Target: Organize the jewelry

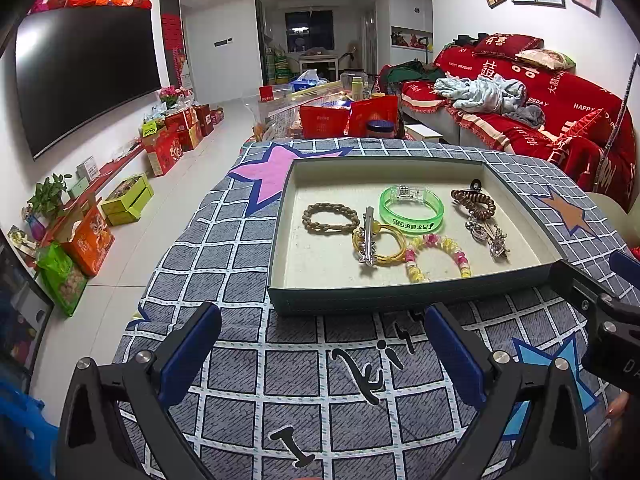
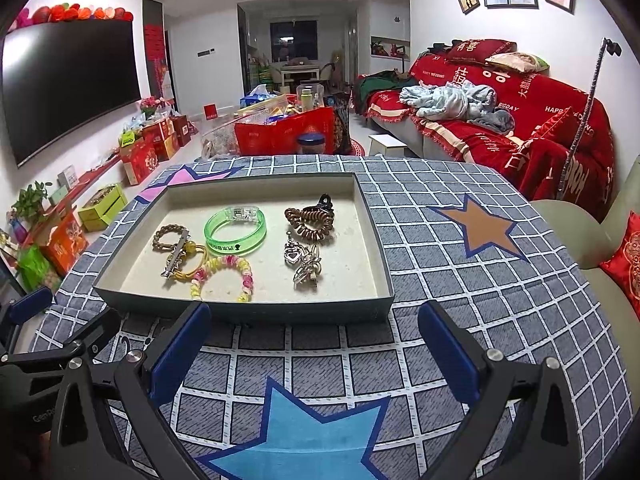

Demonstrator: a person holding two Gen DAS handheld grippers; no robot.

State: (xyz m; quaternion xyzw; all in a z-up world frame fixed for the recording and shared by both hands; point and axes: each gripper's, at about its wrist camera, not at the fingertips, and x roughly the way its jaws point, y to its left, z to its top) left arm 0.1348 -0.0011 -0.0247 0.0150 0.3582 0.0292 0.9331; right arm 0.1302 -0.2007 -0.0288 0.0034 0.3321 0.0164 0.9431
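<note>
Currently: shallow tray (image 1: pixel 276 240) of jewelry on a grid-patterned tablecloth (image 1: pixel 248 364), all pieces inside.

Contents, left to right: brown braided bracelet (image 1: pixel 330 218); silver hair clip (image 1: pixel 368 240) lying across yellow hair ties (image 1: pixel 380 246); green translucent bangle (image 1: pixel 411 210); pink-and-yellow beaded bracelet (image 1: pixel 438 258), near; brown coil tie (image 1: pixel 474 202), far right; silver charms (image 1: pixel 488 236). Left gripper (image 1: pixel 320 350) and right gripper (image 2: pixel 316 346) hover near the tray's near wall, fingers spread wide, holding nothing.

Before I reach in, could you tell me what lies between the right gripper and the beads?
Only the tray's near wall and bare cloth separate the right gripper from the beads, per the right view.
</note>
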